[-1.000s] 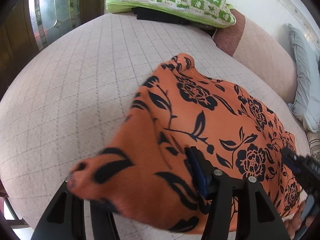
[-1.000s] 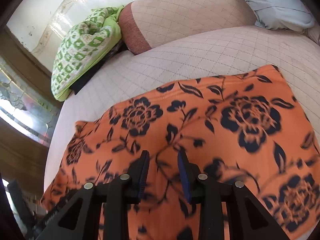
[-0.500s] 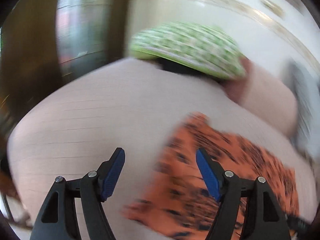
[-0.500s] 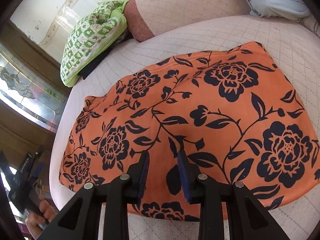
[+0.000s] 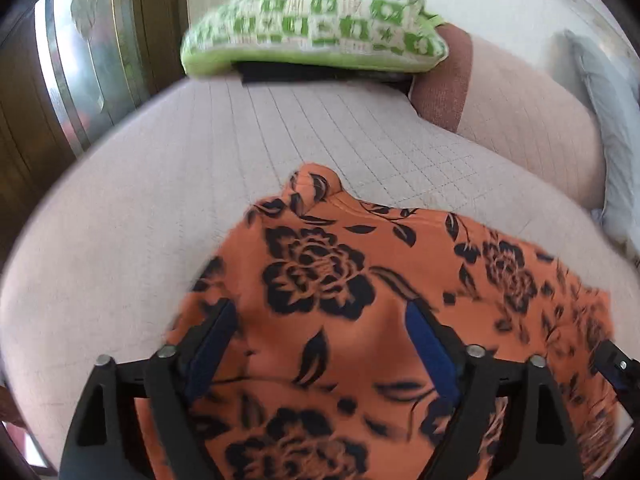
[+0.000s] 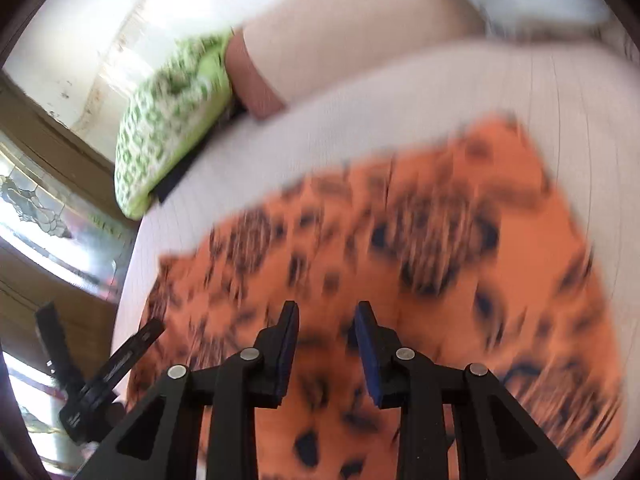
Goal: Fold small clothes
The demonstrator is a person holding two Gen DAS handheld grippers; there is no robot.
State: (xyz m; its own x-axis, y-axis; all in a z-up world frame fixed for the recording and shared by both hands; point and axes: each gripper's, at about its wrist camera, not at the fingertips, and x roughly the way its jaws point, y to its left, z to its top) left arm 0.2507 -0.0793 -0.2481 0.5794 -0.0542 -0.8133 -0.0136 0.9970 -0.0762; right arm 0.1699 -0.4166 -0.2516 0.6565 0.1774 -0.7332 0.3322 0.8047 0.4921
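While lying flat, orange floral garment [image 5: 400, 280] | left hand-held gripper [image 5: 320, 344] just spread wide, empty | right hand-held gripper [image 6: 326, 340] narrow, empty

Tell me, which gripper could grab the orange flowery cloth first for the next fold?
Probably the left gripper. Its jaws have just been opening and stand wide over the orange cloth, with nothing held. The right gripper hangs over it too, with narrower jaws.

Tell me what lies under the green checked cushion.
A flat black thing pokes out from under the green checked cushion on the quilted bed. Only its front edge shows; the rest is covered, so I cannot identify it.
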